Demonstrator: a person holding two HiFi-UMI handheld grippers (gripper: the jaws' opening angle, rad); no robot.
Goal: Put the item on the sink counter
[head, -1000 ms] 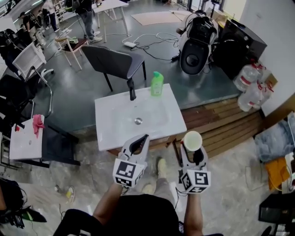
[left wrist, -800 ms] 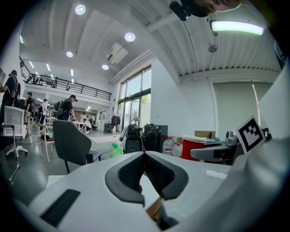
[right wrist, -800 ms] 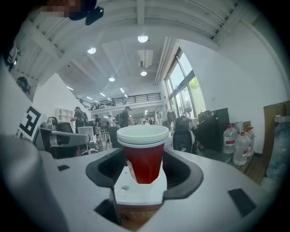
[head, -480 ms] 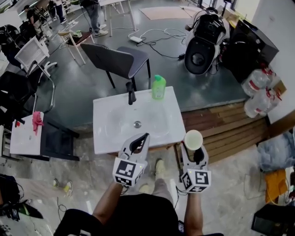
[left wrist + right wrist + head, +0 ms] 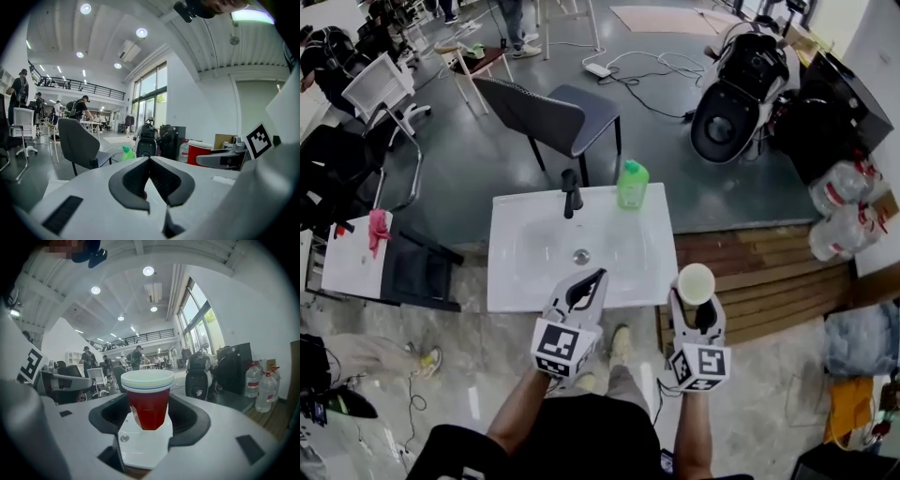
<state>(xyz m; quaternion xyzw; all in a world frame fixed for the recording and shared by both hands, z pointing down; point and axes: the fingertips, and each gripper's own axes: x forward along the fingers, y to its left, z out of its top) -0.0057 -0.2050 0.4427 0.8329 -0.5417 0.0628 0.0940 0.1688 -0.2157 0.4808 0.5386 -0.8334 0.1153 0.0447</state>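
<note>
Ahead-left of the right gripper (image 5: 696, 307), head view, lies the white sink counter (image 5: 511, 281). The upright red cup (image 5: 695, 283) it carries hangs just off the counter's near right corner.

Left gripper view: left gripper (image 5: 150, 160) closed, empty.

Right gripper view: wide jaws clamp the cup's (image 5: 147, 404) sides; no legible print.

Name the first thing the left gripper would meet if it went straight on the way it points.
Probably the white sink just ahead; depth is unclear, so it might pass over towards the green bottle.
</note>
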